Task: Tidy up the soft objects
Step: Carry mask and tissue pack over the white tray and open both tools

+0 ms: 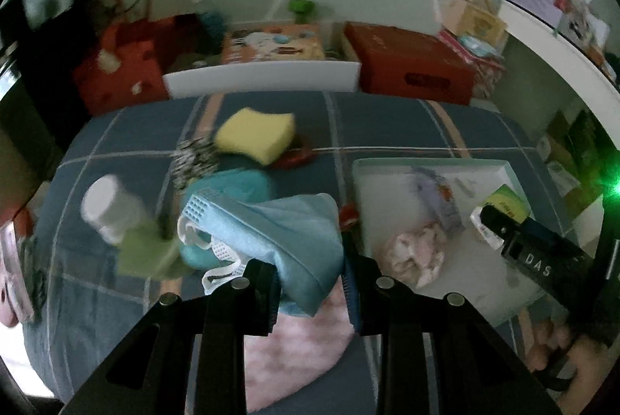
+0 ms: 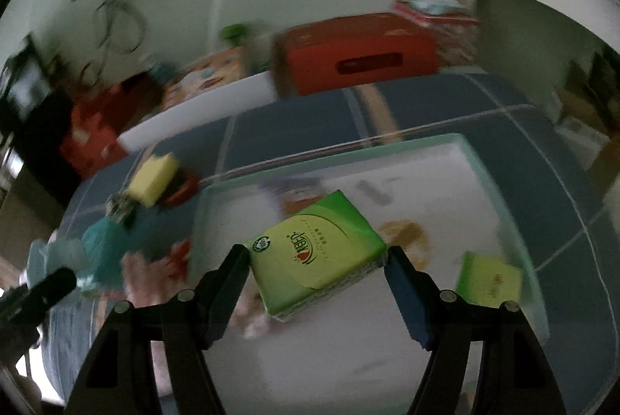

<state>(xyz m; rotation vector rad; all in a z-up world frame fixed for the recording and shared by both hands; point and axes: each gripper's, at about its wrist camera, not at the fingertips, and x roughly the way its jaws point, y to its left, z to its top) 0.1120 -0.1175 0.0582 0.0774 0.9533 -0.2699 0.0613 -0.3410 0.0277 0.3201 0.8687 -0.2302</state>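
Note:
My left gripper is shut on a light blue cloth and holds it above the blue plaid bed cover. My right gripper is shut on a green tissue pack held over the pale tray. A second green tissue pack lies in the tray. The tray also shows in the left wrist view, with a pink-white soft item in it. The right gripper shows in the left wrist view. A yellow sponge, a teal soft item and a pink fluffy item lie on the bed.
A white bottle, a green cloth, a zebra-striped item and a white-blue mesh item lie on the left of the bed. Red boxes and a white board stand beyond the far edge.

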